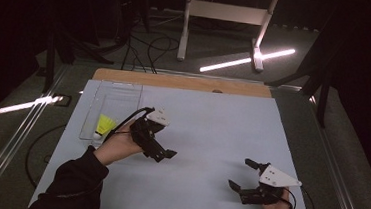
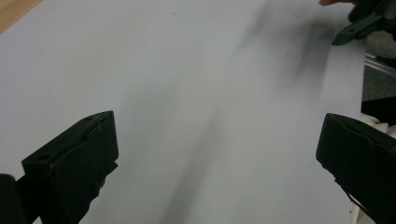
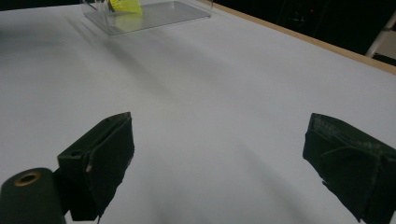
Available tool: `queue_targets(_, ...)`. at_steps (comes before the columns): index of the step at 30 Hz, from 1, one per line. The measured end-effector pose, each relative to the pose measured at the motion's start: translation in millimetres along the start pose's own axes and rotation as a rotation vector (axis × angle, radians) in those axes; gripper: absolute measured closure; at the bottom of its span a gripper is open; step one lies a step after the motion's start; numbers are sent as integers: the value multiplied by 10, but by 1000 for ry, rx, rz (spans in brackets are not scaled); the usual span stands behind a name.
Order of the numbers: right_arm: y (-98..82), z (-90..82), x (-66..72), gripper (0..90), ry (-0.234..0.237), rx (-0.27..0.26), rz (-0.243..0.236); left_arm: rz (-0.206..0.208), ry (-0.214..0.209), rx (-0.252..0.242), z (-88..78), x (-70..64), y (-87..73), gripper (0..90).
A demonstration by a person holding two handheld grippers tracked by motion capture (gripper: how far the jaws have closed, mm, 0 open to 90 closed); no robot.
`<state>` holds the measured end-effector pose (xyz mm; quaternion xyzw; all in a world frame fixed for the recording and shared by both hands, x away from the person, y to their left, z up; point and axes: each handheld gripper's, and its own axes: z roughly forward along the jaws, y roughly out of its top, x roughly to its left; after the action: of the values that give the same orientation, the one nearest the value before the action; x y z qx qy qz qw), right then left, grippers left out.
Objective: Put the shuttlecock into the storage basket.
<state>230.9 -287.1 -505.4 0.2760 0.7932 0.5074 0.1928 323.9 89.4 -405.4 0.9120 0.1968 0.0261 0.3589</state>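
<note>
looks pretty much done here, the yellow shuttlecock (image 1: 105, 125) is sitting in the near end of the clear tray (image 1: 124, 92) at the far left of the counter (image 1: 212, 126), and both the left gripper (image 1: 162, 154) and right gripper (image 1: 244, 176) hover over bare counter with fingers spread wide, holding nothing

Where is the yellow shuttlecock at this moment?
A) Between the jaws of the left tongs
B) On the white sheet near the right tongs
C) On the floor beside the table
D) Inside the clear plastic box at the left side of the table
D: the yellow shuttlecock lies inside the clear plastic box, while the left tongs and the right tongs are both open and hold nothing.
</note>
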Motion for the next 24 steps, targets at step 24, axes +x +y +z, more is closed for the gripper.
queue_targets(24,2,-1,2,89,-1,3,-8,10,-63,-61,293,-184,-444,0)
